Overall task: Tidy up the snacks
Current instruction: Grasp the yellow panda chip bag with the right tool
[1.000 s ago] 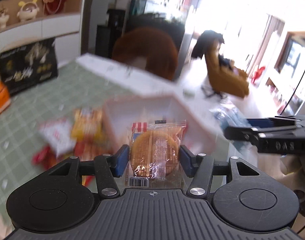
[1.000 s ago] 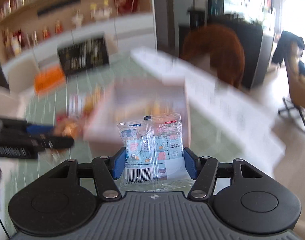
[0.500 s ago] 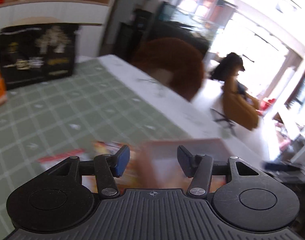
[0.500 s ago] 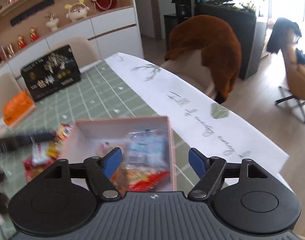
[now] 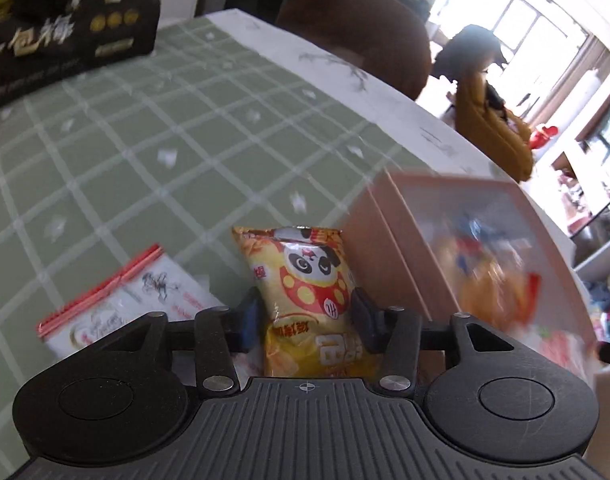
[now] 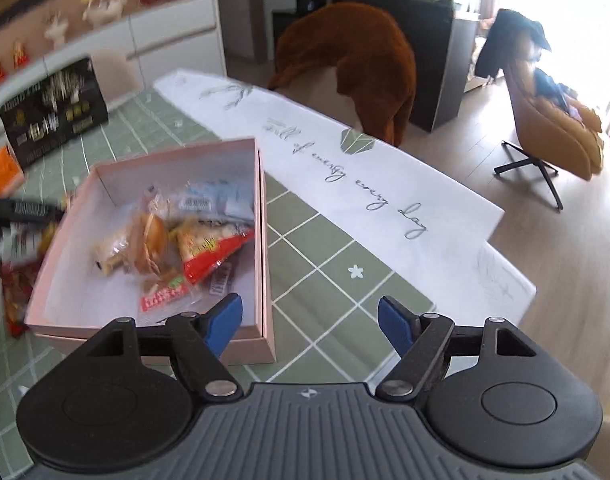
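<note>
Panda snack packet (image 5: 305, 276) sits pinched in the left tool (image 5: 305, 312) beside the pink box (image 6: 261, 240); right tool (image 6: 310, 320) spread, holding nothing.

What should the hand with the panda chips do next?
Probably close the left gripper on the panda chips and lift them toward the pink box beside them. The bag already sits between the jaws, and the box holds other snacks.

snacks (image 6: 173, 240) in box (image 6: 261, 216), packet (image 5: 309, 300) left
</note>
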### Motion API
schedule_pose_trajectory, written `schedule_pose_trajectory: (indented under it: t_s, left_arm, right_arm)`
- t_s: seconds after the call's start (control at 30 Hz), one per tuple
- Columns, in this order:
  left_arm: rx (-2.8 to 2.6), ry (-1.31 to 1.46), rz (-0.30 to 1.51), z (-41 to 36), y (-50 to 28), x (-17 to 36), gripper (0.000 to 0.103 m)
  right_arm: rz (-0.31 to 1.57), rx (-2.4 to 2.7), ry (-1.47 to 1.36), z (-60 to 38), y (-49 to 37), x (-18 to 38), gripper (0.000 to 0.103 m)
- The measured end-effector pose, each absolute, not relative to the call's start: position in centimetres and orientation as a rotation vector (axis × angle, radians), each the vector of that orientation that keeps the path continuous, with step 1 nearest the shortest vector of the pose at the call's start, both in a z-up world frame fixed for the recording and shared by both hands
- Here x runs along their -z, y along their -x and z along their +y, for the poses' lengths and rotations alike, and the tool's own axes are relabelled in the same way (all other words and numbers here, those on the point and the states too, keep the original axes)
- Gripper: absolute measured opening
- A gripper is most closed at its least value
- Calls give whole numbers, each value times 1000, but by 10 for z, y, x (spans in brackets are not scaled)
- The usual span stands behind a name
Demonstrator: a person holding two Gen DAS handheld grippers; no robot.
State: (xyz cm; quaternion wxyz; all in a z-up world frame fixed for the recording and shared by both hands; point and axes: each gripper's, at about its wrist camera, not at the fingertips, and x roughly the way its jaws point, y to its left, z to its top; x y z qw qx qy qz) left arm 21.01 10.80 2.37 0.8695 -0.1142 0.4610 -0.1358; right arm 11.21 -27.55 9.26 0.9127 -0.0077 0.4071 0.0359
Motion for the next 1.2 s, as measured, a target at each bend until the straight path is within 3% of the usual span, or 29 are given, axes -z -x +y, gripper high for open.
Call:
schedule_pose_trajectory:
  t_s: [0.2,0.53,0.9,1.03,1.2]
  left_arm:
    - [283,263,991,102,-134,-31,47]
    - [334,529,988,77,-22,-18,44]
    - [296,494,927,97,23,-46,40]
    - [71,548,857,123,20,-49,40]
    - [-16,503,902,123,4,-35,40]
  right_arm:
    - [901,-134,-7,-256,-84,-77,78]
    - [946,-320,45,-196,-41,-61,78]
    - [977,-432,30,-159,-22,-57,80]
    - [1030,-501,-30,-148,-21,-53,81]
    - [1026,-518,43,-114,-17,-42,81]
